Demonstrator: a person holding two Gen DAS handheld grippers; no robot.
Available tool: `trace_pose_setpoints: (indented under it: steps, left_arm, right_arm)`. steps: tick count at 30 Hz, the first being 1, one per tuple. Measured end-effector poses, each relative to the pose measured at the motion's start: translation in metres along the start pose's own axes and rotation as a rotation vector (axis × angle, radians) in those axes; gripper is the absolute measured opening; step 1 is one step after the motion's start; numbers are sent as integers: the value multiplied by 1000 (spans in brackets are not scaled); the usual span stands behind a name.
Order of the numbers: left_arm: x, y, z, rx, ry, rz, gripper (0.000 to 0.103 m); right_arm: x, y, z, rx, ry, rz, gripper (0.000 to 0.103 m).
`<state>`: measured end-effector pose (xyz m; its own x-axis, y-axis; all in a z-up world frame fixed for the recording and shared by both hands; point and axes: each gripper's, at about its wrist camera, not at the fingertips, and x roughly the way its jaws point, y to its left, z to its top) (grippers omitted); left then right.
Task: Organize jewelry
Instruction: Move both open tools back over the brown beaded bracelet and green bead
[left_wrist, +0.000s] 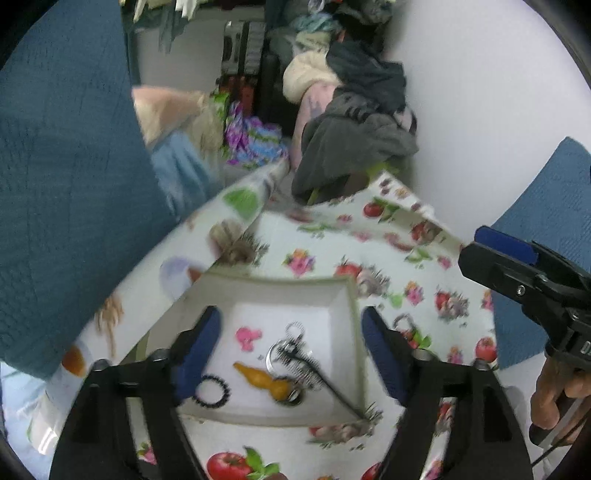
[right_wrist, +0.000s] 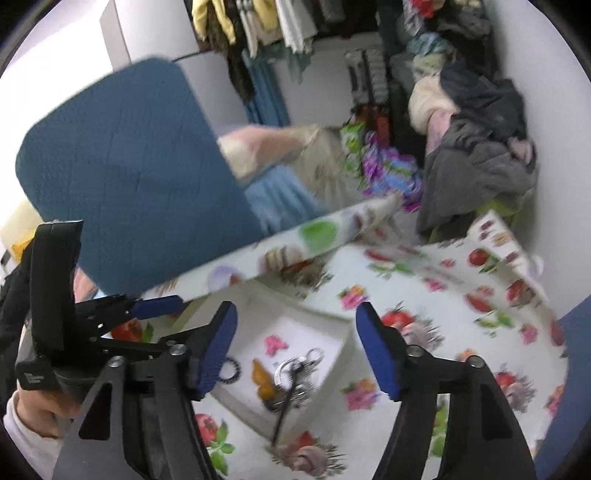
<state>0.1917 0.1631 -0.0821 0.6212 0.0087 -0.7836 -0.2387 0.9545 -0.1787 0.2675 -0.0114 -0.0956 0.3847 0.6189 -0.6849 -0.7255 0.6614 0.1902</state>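
left hand-held gripper (left_wrist: 291, 354) and right hand-held gripper (right_wrist: 295, 347), each with fingers apart and nothing between them, both poised above a white tray (left_wrist: 343, 295) on the counter (left_wrist: 406, 258), which is covered by a fruit-and-flower cloth. the jewelry lies inside the tray: a pink charm (left_wrist: 248, 338), an orange pendant (left_wrist: 262, 380), a black bead bracelet (left_wrist: 211, 395) and a metal ring with a dark chain (left_wrist: 295, 354) whose end trails over the near right corner. gathered in one shallow tray, the pieces probably stay together and easy to reach from above; the empty fingers suggest a release or a coming pick. the left view looks almost straight into the tray and shows the whole bracelet; the right view hides most of it behind a finger, but shows the left hand-held gripper from the side, the hand (right_wrist: 40, 410) holding it, and hanging clothes (right_wrist: 258, 22) at the far side.
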Motion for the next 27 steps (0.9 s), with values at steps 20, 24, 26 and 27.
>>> trace_pose_setpoints:
  steps: [20,24,26,27]
  left_arm:
    - [58,-115,-8,66,0,-69,102]
    - [88,-125,-14,50,53,-106,101]
    - [104,-130,-15,38,94,-134,101]
    - [111,-131,-15,34,114,-144,101]
  right_arm:
    - [-73,-110,-46,45,-92,-242,91]
    - [-71,-128,-71,69,-95,-262,90]
    - [-63,-139,-88,89,-79,-259,90]
    - [-59,-142,-95,94,-69,-256,89]
